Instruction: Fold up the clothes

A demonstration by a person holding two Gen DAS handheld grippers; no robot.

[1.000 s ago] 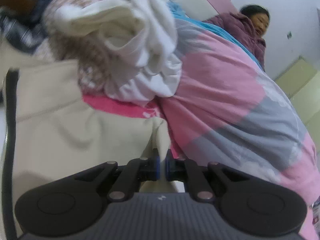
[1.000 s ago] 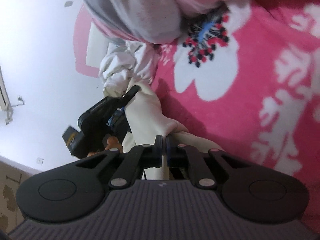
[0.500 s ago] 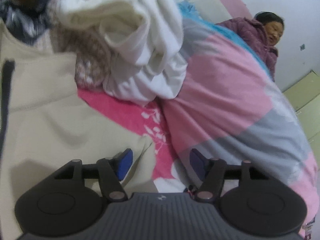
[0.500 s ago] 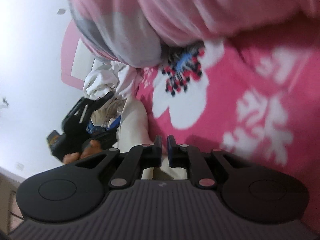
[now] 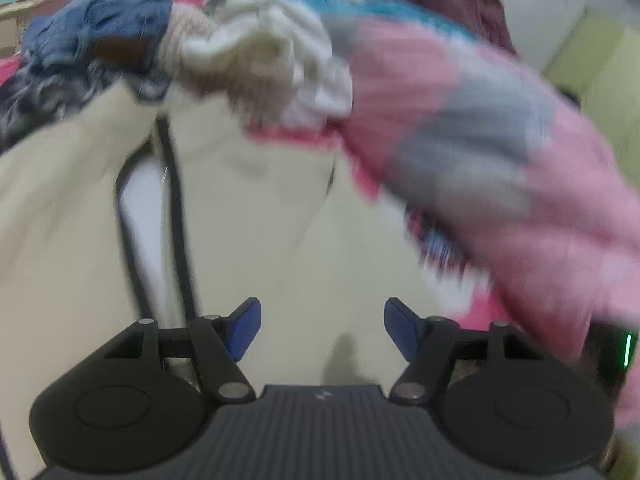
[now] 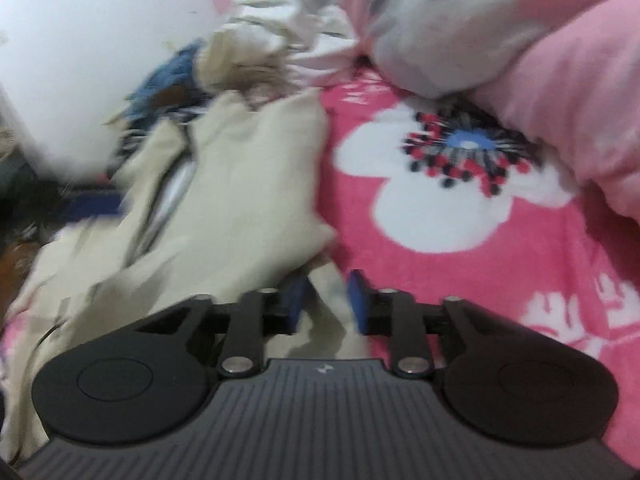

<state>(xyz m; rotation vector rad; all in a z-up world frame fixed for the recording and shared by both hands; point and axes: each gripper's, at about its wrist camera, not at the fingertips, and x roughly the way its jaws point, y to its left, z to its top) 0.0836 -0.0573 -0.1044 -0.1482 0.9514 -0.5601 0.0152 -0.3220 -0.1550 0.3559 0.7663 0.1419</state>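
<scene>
One cream garment point(image 5: 256, 216), one pink-grey quilt point(image 5: 460, 120), one floral blanket point(image 6: 460, 248), one clothes pile point(image 5: 192, 48)

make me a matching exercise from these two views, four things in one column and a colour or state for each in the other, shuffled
Things
1. left gripper
2. jacket
3. blanket
4. quilt

Colour or state
A. pink and grey blocks, bunched up
B. fingers wide apart, nothing between them
C. cream, lying on the bed beside the clothes pile
D. hot pink with large white flowers

Pairs: 1-B, 2-C, 3-D, 4-A
</scene>
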